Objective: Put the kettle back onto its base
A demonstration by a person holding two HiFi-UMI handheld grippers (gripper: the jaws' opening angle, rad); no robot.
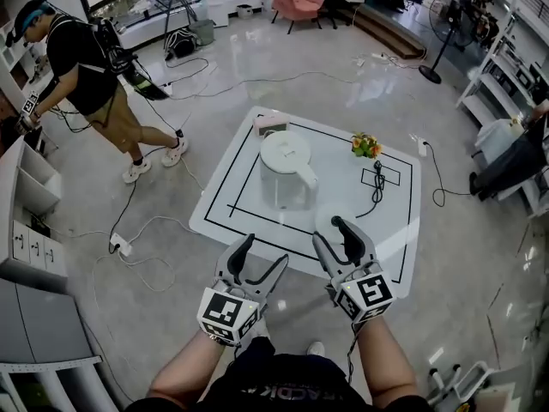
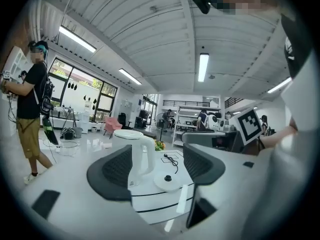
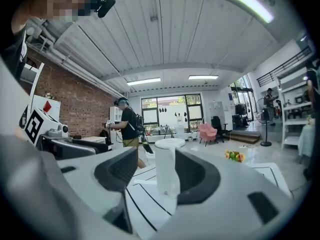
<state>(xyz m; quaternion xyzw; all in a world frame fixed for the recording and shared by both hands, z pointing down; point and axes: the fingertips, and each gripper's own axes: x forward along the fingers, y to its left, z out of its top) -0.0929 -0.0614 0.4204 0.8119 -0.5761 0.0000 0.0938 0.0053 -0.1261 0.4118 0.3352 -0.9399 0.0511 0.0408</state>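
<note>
A white electric kettle [image 1: 287, 172] stands upright with its lid on, mid-table on the low white table [image 1: 395, 256]. Its round white base [image 1: 330, 217] lies apart from it at the front right, partly hidden behind my right gripper [image 1: 333, 234]. That gripper is open and empty, hovering at the table's front edge. My left gripper [image 1: 262, 251] is also open and empty, just short of the front edge. The left gripper view frames the kettle [image 2: 134, 154] and base [image 2: 169, 180] between the open left gripper [image 2: 157, 164]. The open right gripper [image 3: 155, 173] frames the kettle [image 3: 167, 171].
The base's black cord [image 1: 377, 187] runs back across the table past a small bunch of flowers [image 1: 366, 146]. A pink box [image 1: 270, 123] lies at the far edge. A person [image 1: 86, 75] stands on the floor at the left, with cables and a power strip [image 1: 120, 245] nearby.
</note>
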